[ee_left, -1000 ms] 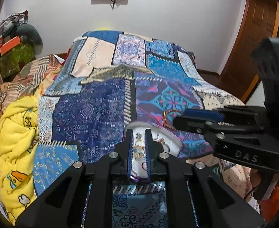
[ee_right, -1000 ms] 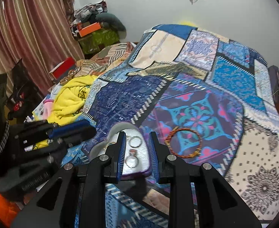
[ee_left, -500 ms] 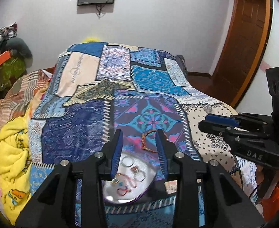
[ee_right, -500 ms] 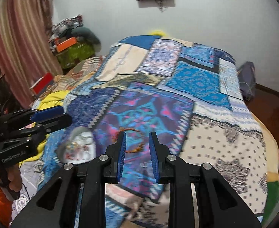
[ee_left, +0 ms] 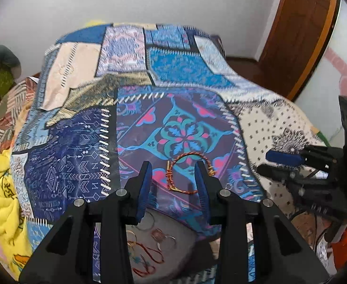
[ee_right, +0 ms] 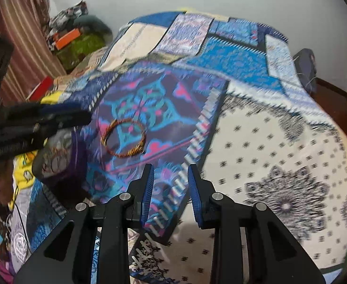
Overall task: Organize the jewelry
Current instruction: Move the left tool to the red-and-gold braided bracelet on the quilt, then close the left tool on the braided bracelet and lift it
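Observation:
An orange-and-gold bangle (ee_left: 173, 182) (ee_right: 123, 139) lies flat on the purple patch of the bedspread. Just ahead of it my left gripper (ee_left: 173, 184) stands open, with nothing between its blue pads. Under that gripper rests a grey dish with a purple rim (ee_left: 180, 241) (ee_right: 55, 163), holding several rings and red loops. A small silver ring (ee_left: 229, 185) lies right of the bangle. My right gripper (ee_right: 171, 189) hovers over the spread, right of the bangle and nearer the bed's front edge, its jaws opening slightly and empty. Each gripper shows in the other's view, the right gripper (ee_left: 282, 163) and the left gripper (ee_right: 43, 118).
The patchwork bedspread (ee_right: 268, 142) covers the whole bed. A yellow blanket (ee_left: 0, 189) is bunched at the left edge. Clothes and boxes (ee_right: 76, 35) pile up by the striped curtain. A wooden door (ee_left: 298, 35) stands at the right.
My left gripper opened and let go of the dish, which now lies on the bedspread. Both grippers moved right, off the dish and towards the bangle.

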### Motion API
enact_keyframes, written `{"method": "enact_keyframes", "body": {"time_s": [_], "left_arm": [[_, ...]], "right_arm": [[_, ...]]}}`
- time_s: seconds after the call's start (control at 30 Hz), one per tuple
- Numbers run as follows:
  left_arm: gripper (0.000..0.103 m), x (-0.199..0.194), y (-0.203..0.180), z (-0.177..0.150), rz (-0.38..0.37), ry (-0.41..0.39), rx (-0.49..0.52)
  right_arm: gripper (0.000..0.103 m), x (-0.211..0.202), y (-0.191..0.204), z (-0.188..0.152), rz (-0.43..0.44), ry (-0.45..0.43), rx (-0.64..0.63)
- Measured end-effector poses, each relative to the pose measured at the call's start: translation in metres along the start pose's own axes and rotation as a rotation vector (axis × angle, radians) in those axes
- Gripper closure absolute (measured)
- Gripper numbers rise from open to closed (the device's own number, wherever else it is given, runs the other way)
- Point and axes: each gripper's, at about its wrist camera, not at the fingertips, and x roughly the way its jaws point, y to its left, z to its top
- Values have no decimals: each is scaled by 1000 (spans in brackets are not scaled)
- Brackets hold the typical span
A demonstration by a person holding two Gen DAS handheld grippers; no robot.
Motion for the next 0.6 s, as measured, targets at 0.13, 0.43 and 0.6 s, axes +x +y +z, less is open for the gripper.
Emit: {"method": "enact_keyframes", "body": {"time_s": [0.13,0.43,0.6], "left_arm": [[67,21,5,8,-23,96,28],[73,59,3,9,-37,251,82],[95,63,-2,5,-29,252,104]], "right_arm": [[76,14,7,-6,19,35,-27],[76,28,17,-7,38,40,-89],[76,32,19,-8,38,33,-108]]}}
